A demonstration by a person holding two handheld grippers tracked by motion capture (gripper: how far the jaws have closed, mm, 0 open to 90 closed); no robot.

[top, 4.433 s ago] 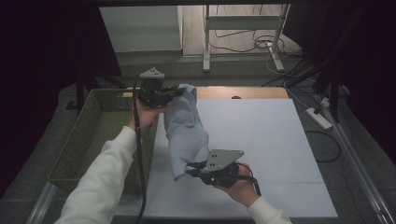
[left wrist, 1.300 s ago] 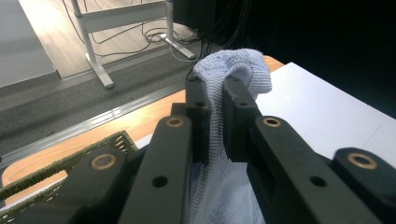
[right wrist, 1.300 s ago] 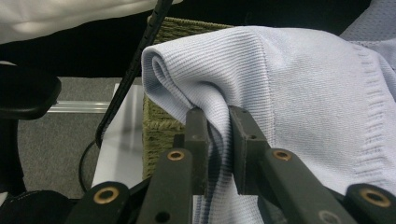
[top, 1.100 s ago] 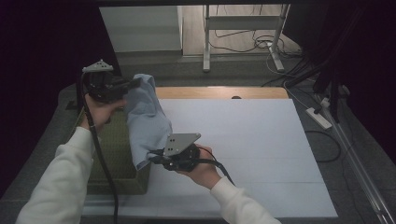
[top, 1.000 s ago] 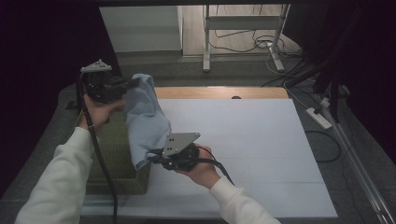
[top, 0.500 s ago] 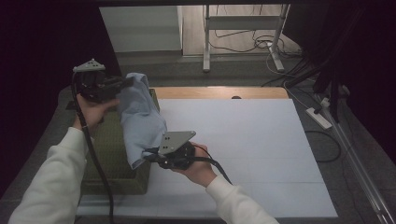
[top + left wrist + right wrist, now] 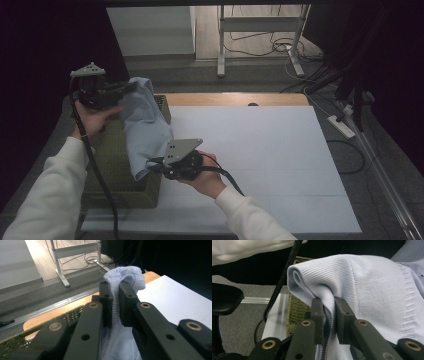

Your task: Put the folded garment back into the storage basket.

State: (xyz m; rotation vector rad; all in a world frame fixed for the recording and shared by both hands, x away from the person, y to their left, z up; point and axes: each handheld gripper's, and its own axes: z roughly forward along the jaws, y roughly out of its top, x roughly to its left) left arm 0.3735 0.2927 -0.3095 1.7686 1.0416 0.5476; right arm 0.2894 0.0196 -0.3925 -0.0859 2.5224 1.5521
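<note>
Obs: pale blue knit cloth (image 7: 145, 130) held in the air between both grippers, hanging over the near-right corner of the green woven basket (image 7: 117, 167) at the left edge of the bench (image 7: 260, 150). The cloth does not appear to rest on the white bench sheet; whether its lowest fold touches the basket rim cannot be told from the high view.

Left gripper (image 7: 125, 90): clenched on the upper end of the cloth. In the left gripper view a bunched ridge of knit (image 7: 123, 277) stands up above the two closed jaws, with more fabric falling below them.

Right gripper (image 7: 155, 167): clenched on the lower end, a doubled fold (image 7: 312, 282) pinched between the jaws (ribbed weave plainly visible there).

Handling, as judged: light, soft, no stiffness at all, so it sags wherever it is unsupported and takes whatever shape the two grips give it. Knit is stretchy and somewhat grippy, so slip out of the jaws seems unlikely; snagging on the coarse basket weave is the greater risk.

Where to hold: a gathered fold or a hemmed edge, several layers thick, as both grippers do now. A single layer would pull thin and could creep out.
</note>
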